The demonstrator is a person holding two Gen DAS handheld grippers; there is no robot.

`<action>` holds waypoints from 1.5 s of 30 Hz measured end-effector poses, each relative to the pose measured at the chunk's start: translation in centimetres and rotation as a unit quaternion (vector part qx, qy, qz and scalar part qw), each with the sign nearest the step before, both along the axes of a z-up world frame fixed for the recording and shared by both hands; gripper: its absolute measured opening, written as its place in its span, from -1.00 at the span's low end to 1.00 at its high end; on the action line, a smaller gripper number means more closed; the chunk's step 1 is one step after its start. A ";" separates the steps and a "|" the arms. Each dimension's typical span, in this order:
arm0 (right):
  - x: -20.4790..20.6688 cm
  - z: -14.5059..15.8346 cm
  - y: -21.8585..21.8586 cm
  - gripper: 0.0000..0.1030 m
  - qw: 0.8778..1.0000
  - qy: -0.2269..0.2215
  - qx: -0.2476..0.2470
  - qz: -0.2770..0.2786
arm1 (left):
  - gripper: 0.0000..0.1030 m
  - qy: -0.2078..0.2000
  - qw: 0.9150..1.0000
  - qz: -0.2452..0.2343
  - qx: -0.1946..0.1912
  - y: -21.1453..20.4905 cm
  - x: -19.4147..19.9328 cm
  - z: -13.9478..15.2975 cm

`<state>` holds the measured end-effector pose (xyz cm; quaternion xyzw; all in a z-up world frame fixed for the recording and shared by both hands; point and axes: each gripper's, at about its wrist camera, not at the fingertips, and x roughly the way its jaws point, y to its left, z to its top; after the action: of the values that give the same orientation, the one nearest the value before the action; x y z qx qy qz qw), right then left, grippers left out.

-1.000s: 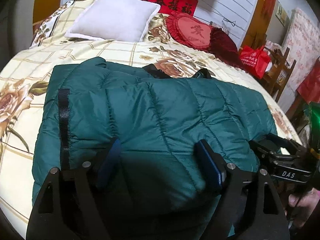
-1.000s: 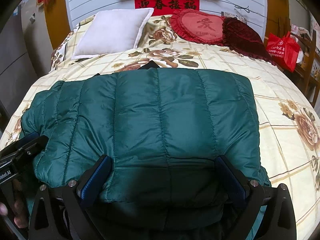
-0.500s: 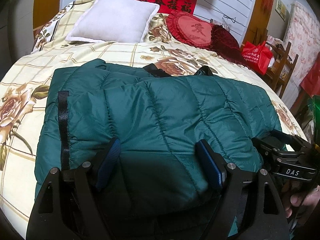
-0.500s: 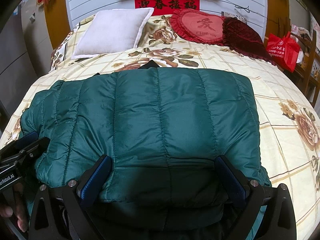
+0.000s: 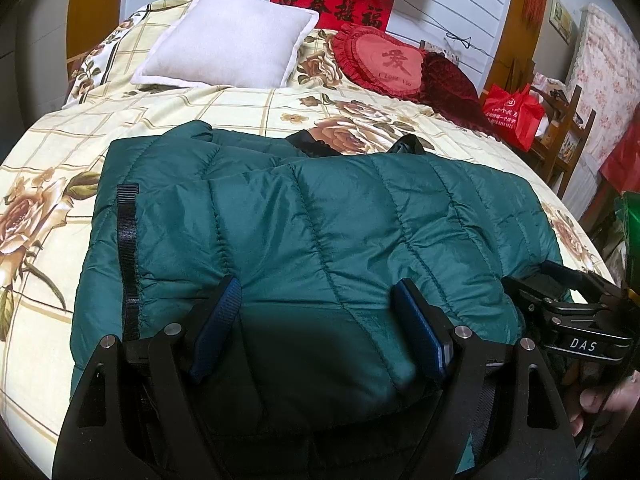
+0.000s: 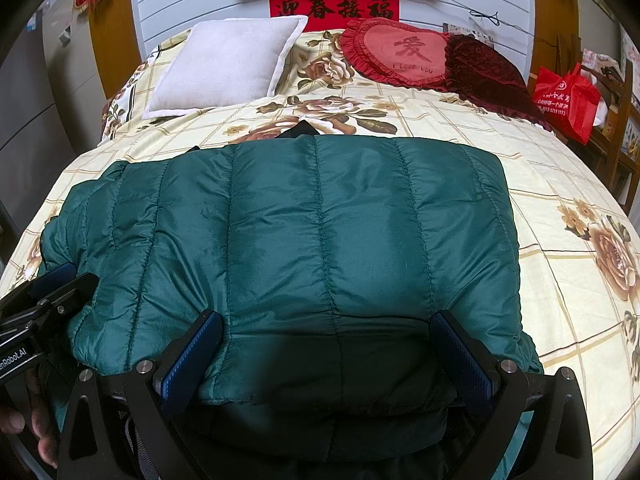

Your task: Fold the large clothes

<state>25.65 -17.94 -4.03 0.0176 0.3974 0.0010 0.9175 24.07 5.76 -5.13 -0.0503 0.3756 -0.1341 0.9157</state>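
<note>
Your left hand-held gripper (image 5: 316, 328) and right hand-held gripper (image 6: 326, 356) both stand apart, straddling the near edge of the jacket (image 6: 320, 240) without clamping it, likely ready for another fold. The jacket lies folded across the bed (image 6: 560, 220). Pillow (image 6: 224, 64) and cushion (image 6: 400, 52) sit far off, nothing obstructs.

Left gripper (image 5: 316, 312) jaws wide over folded green puffer jacket (image 5: 320, 220) on floral bed (image 5: 48, 152), right gripper (image 5: 560, 292) at jacket's rt edge, white pillow (image 5: 228, 40) far end
</note>
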 end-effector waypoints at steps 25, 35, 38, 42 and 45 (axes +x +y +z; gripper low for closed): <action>9.0 1.4 -0.9 0.99 0.999 0.047 0.026 0.001 | 0.54 0.015 0.996 0.064 0.057 2.1 2.7 0.6; 7.9 1.2 -1.6 0.97 0.999 0.036 0.021 0.006 | 0.54 0.003 0.997 0.062 0.042 2.5 1.1 1.0; 4.8 4.1 -2.3 0.97 1.000 -0.015 0.024 -0.004 | 0.54 -0.020 0.997 0.057 0.043 3.0 -0.5 2.8; -1.5 5.7 -4.0 0.97 1.000 -0.014 -0.001 -0.004 | 0.54 -0.027 0.996 0.059 0.055 5.1 -3.4 4.3; -6.9 5.4 -5.6 0.97 1.000 -0.008 -0.015 0.003 | 0.54 -0.027 0.995 0.067 0.064 7.3 -6.1 4.9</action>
<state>18.79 -23.57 1.42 0.0026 0.3902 -0.0018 0.9207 17.96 13.02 -0.27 -0.0126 0.3545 -0.0494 0.9337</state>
